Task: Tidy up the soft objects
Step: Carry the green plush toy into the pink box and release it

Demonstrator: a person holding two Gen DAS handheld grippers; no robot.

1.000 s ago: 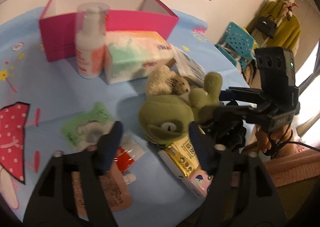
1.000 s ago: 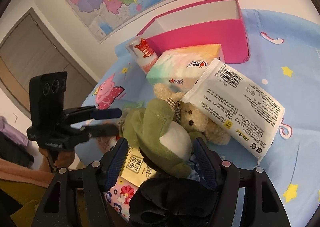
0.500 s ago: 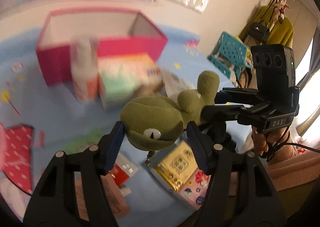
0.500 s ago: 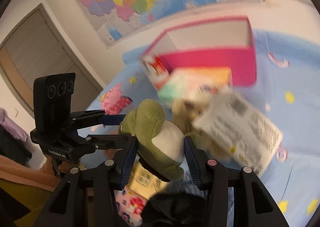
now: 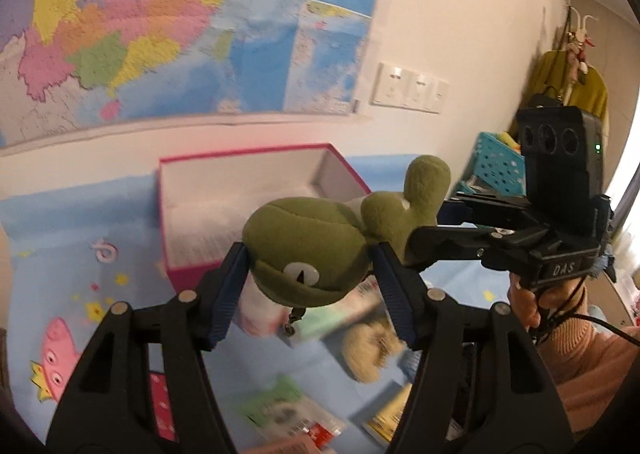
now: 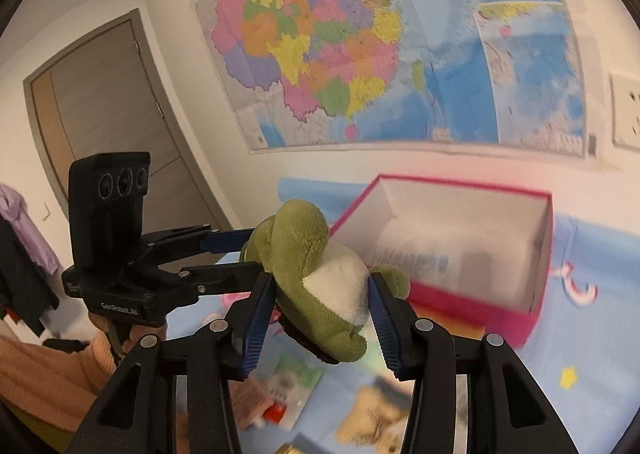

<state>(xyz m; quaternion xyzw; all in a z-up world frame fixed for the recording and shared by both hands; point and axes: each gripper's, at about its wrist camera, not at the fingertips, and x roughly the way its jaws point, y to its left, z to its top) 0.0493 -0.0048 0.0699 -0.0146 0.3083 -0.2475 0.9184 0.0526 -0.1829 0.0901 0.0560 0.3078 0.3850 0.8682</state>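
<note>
It was a room in a home. A large colourful wall map [image 6: 384,53] hung above a counter covered in a pale blue cartoon-print cloth [image 5: 80,254]. A grey panelled door [image 6: 108,101] and a mustard-yellow garment on a coat stand [image 5: 576,89] stood nearby.

My left gripper [image 5: 310,274] and right gripper [image 6: 322,304] are black, with ribbed blue pads [image 6: 256,318] and silver screws. Each carries a three-lens camera block; my sleeve [image 5: 588,366] is ribbed pink knit.
</note>
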